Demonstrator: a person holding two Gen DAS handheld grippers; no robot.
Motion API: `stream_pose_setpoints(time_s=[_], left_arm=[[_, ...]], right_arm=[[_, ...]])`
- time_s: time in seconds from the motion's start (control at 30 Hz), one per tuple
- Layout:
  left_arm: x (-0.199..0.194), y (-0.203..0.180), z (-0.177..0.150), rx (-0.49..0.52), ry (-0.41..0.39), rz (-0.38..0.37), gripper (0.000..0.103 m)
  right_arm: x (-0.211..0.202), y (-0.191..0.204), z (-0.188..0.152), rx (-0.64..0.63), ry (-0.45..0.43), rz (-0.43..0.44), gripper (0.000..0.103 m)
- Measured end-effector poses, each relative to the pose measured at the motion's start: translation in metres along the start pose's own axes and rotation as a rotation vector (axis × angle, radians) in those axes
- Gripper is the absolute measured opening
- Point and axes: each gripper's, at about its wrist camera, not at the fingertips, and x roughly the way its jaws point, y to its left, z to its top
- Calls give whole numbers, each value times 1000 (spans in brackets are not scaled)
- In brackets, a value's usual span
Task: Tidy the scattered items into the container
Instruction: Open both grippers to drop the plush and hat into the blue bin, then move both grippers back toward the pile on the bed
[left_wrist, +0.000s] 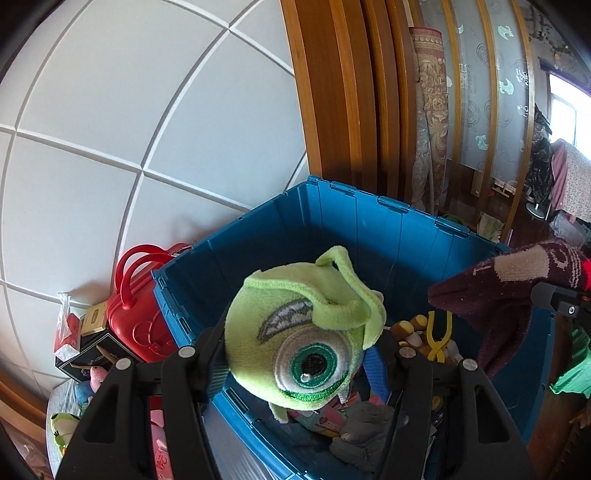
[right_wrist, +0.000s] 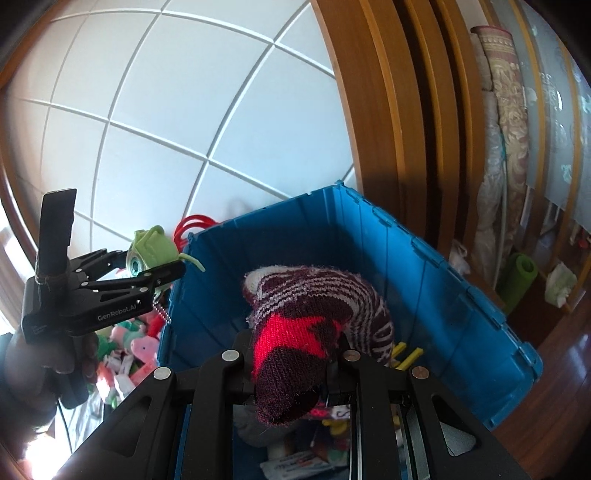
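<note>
Fingers of the left gripper (left_wrist: 295, 354) clamp a green plush (left_wrist: 295, 332), the right gripper's (right_wrist: 291, 354) a sock (right_wrist: 295, 332), both poised over the blue bin (left_wrist: 406, 221) for dropping.

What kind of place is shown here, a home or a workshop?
Most likely a room in a home. A blue storage bin half full of toys stands by a white panelled wall and a wooden door frame, with rolled rugs leaning nearby and more plush toys piled beside the bin.

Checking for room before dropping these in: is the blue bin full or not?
Not full. The blue bin has toys only over its bottom; its ribbed inner walls show bare well below the rim.
</note>
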Motion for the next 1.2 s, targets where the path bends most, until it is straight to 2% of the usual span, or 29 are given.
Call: stream_pose_setpoints(time_s=[0.17, 0.23, 0.27, 0.3, 0.33, 0.37, 0.5, 0.7, 1.0, 1.2], left_arm=[[3, 2, 5, -7, -2, -7, 61], [8, -1, 7, -3, 20, 2, 68], [11, -2, 7, 2, 34, 10, 83], [11, -2, 7, -5, 28, 18, 103], [10, 1, 6, -16, 19, 21, 103], [11, 3, 5, -22, 26, 21, 103], [17, 10, -2, -18, 63, 23, 103], [9, 30, -15, -53, 65, 49, 103], [-9, 60, -38, -91, 65, 84, 103], [-21, 88, -71, -131, 86, 102, 103]], right_arm=[[3, -1, 2, 2, 3, -2, 20], [3, -1, 3, 6, -4, -12, 23], [3, -1, 5, 6, -12, -23, 27], [2, -1, 6, 2, -18, -38, 46], [2, 0, 7, -3, -26, -53, 92], [0, 1, 8, -6, -43, -62, 101], [0, 5, 8, -16, -61, -59, 103], [6, 14, 10, -20, -51, -41, 103], [15, 49, 8, -52, -30, 2, 103], [24, 81, 1, -74, -11, 31, 103]])
